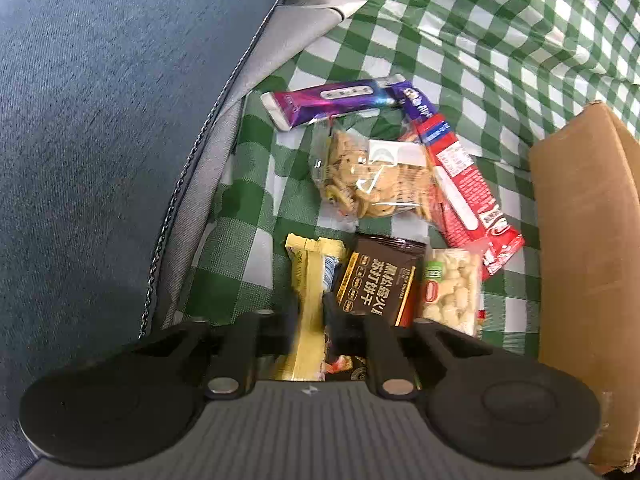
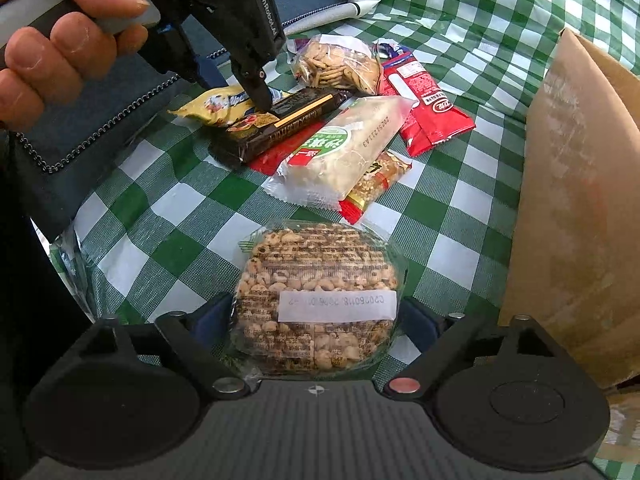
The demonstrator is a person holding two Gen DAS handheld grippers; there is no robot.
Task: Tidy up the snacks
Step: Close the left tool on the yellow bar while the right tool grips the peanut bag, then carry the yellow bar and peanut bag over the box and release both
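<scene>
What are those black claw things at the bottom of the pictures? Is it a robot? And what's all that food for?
No robot here: a person's hand carries a two-fingered grabber, one in each hand. Each grabber has a camera looking along its fingers, so each picture shows its own claws at the bottom.

In the left camera's picture, the left gripper has pinched shut on a yellow snack packet. In the right camera's picture, the right gripper stands wide around a round puffed-grain cake; I can't tell if it is squeezing yet.

More snacks lie on the green checked cloth: a bag of small crackers, a red packet, a purple bar, a brown biscuit pack. A cardboard box stands beside them.
</scene>
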